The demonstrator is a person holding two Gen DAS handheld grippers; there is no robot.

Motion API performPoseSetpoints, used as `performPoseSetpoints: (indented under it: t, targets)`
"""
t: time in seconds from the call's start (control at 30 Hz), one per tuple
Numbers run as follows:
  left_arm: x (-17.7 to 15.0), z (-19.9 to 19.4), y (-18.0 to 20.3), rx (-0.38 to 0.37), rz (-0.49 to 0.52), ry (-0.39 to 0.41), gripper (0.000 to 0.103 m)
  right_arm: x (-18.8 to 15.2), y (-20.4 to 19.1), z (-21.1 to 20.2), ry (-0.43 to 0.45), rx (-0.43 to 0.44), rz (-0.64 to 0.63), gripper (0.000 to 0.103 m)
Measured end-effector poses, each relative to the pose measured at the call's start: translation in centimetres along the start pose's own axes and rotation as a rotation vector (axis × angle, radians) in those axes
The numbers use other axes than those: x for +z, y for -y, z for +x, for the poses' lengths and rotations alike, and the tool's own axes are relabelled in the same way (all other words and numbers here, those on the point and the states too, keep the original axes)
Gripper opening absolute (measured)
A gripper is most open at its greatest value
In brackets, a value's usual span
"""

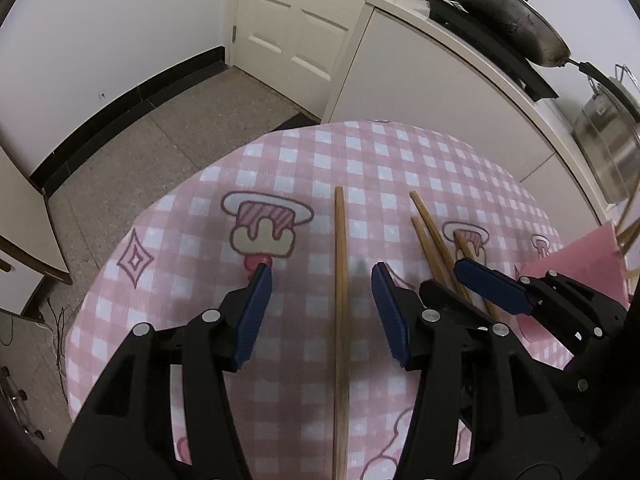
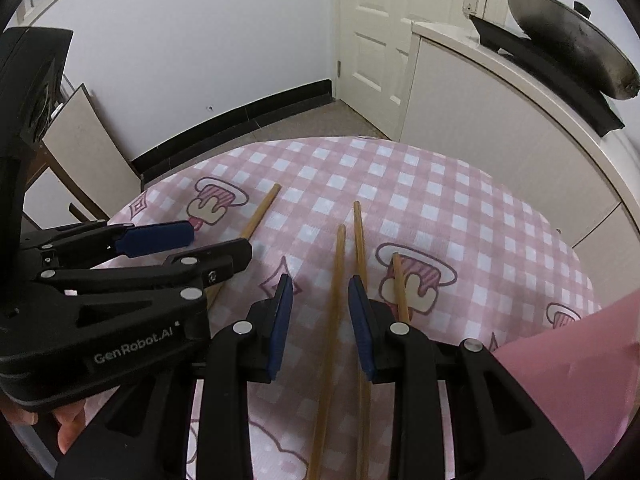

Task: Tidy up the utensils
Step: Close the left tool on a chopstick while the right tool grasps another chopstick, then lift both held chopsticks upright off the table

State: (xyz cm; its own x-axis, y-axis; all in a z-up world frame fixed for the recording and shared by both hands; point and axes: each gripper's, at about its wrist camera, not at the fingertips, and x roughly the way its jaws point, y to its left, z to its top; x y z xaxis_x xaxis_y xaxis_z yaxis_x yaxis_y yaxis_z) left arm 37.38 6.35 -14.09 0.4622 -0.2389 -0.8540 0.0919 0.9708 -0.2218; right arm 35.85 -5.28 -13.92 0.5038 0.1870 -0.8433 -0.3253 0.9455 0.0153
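One wooden chopstick (image 1: 340,240) lies on the pink checked tablecloth (image 1: 400,152), running lengthwise between the fingers of my left gripper (image 1: 321,270), which is open with its pads clear of the stick. In the right wrist view, two chopsticks (image 2: 335,280) lie side by side on the cloth. They pass through the gap of my right gripper (image 2: 319,279), whose jaws stand partly apart without pressing them. A third chopstick (image 2: 400,288) lies just outside its right finger. The left gripper (image 2: 220,240) shows at the left, over the single chopstick (image 2: 260,212). The right gripper (image 1: 442,276) shows at the right.
A pink mat (image 2: 560,380) lies at the table's right side. Behind the table a white counter carries a dark wok (image 1: 508,12) and a steel pot (image 1: 608,140). A white door (image 1: 296,20) and bare floor lie beyond the table's far edge. A hand (image 2: 68,428) holds the left gripper.
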Motion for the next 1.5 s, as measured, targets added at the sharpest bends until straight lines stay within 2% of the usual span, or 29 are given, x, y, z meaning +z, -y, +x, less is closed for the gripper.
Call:
performPoseSetpoints:
  t: [0.2,0.3,0.43,0.5,0.53,0.57,0.77,0.93,1.03,1.3,1.5]
  targets:
    - [0.9,0.7,0.6,0.053,0.038,-0.004,0.047,0.4,0.0,1.0,-0.021,0.011,0.005,0.027]
    - [1.1,1.0,1.1,0.111,0.069,0.011,0.037,0.7,-0.2,1.5,-0.028,0.007,0.002,0.027]
    - [1.2,1.1,1.1,0.143,0.085,0.016,0.026,0.8,-0.2,1.6,-0.03,0.011,0.004,0.024]
    - [1.1,1.1,1.1,0.148,0.091,0.021,0.018,0.9,-0.5,1.7,-0.027,-0.004,-0.014,0.02]
    - [1.0,1.1,1.1,0.146,0.088,0.022,0.014,0.9,-0.5,1.7,-0.025,-0.006,-0.019,0.01]
    - [1.0,1.0,1.0,0.14,0.081,0.023,0.01,0.9,-0.5,1.7,-0.022,-0.004,-0.022,0.006]
    - [-0.6,-0.3,0.5,0.098,0.055,0.036,0.007,-0.1,-1.5,0.6,0.015,0.007,-0.037,0.004]
    - [-2.3,-4.5,0.3,0.085,0.027,0.135,0.006,-0.9,-2.2,-2.6,0.089,0.041,-0.033,0.004]
    - [-3.9,-8.2,0.8,0.065,0.026,0.23,0.006,-1.4,-3.1,-5.0,0.133,0.061,-0.038,0.004]
    - [-7.2,-16.4,1.1,0.014,0.007,0.41,0.006,-4.9,-5.0,-12.0,0.295,0.13,-0.069,0.004]
    - [-9.3,-21.5,2.7,-0.034,0.019,0.519,0.006,-6.9,-4.2,-17.1,0.431,0.159,-0.068,0.004]
